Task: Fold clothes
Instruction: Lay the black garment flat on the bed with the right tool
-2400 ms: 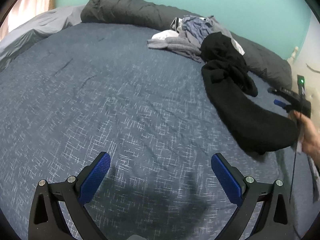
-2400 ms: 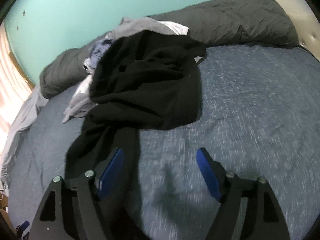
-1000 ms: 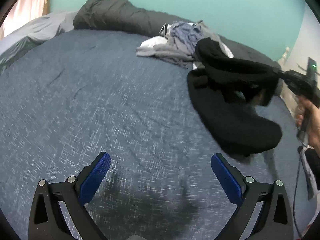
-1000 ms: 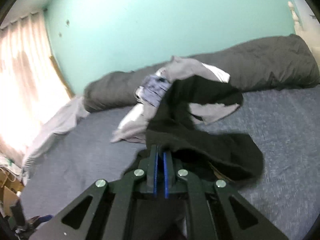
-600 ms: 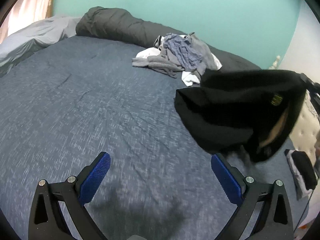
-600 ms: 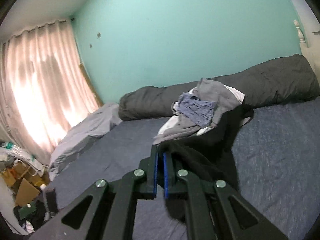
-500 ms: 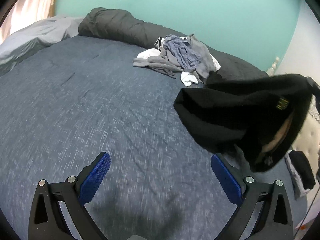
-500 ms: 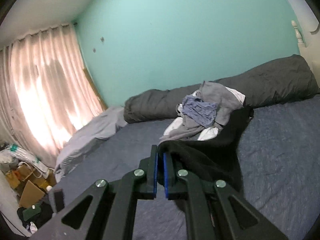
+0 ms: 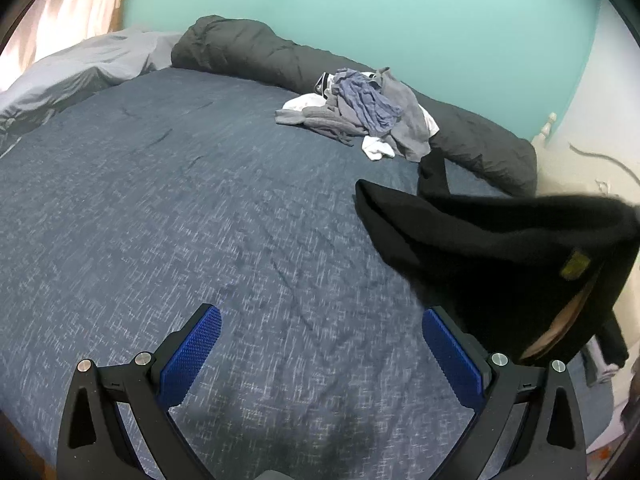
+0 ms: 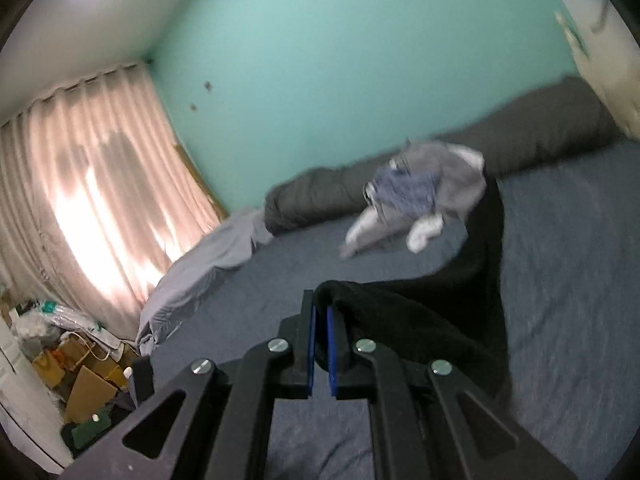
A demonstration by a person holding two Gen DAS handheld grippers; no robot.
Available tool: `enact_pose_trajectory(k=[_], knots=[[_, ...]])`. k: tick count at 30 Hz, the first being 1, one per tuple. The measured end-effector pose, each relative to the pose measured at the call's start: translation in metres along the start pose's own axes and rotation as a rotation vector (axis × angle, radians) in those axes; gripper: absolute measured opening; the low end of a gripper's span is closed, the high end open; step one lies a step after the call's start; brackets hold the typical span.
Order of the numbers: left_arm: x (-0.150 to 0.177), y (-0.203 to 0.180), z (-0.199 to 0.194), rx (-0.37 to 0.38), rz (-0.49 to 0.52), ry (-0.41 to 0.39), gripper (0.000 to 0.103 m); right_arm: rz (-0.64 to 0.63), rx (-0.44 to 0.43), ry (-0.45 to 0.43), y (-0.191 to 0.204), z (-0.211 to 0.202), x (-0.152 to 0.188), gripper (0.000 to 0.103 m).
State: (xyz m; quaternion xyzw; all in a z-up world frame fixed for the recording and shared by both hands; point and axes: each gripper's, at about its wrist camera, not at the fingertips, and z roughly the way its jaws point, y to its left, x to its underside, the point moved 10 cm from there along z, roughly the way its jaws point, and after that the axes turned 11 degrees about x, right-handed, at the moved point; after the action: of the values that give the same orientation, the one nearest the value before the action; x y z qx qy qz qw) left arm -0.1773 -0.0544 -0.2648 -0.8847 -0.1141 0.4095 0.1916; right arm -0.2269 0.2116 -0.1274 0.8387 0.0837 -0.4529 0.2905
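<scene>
- right gripper [image 10: 320, 322]: blue pads pressed together, clamped on an edge of the black garment [image 10: 432, 320]
- black garment lifted off the bed [image 10: 568, 280]; from the grip it drapes down and trails back toward the clothes pile [image 10: 420, 196], far end at the pile's edge
- in the left wrist view the black garment [image 9: 500, 248] hangs over the bed's right side, yellow tag visible near its raised end, one strip reaching back toward the pile
- left gripper [image 9: 320, 354]: jaws wide apart, nothing between them, above bare bed cover [image 9: 180, 208], to the left of the garment
- clothes pile [image 9: 368, 116]: grey, blue and white pieces, at the far side of the bed, against the dark grey rolled duvet [image 9: 256, 52]
- light grey sheet [image 9: 80, 68] bunched at the bed's far left corner
- curtain [image 10: 80, 200] lit, left of the bed; clutter and boxes [image 10: 72, 380] on the floor below it
- right wrist view blurred
</scene>
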Motion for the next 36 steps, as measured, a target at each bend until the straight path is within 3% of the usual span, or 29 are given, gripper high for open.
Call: enact_pose_trajectory(k=[12,23,24,26,27,31,36], knots=[[0.022,0.026,0.034,-0.034,-0.009,0.038,0.103,-0.005,0.141,0.217,-0.041,0.087,0.087,0.011],[0.024,0.023,0.053,-0.064,0.041,0.039,0.103,0.089,0.208,0.279,-0.080,0.097,0.143,0.017],[0.025,0.022,0.054,-0.066,0.047,0.041,0.103,0.098,0.219,0.284,-0.083,0.095,0.146,0.019],[0.026,0.019,0.056,-0.072,0.067,0.042,0.103,0.116,0.239,0.294,-0.087,0.091,0.151,0.038],[0.026,0.017,0.056,-0.077,0.080,0.043,0.103,0.124,0.248,0.301,-0.089,0.090,0.153,0.041],[0.029,0.014,0.058,-0.081,0.112,0.056,0.103,0.105,0.279,0.311,-0.096,0.072,0.142,0.050],[0.028,0.016,0.060,-0.068,0.103,0.061,0.103,0.079,0.329,0.262,-0.103,0.039,0.109,0.051]])
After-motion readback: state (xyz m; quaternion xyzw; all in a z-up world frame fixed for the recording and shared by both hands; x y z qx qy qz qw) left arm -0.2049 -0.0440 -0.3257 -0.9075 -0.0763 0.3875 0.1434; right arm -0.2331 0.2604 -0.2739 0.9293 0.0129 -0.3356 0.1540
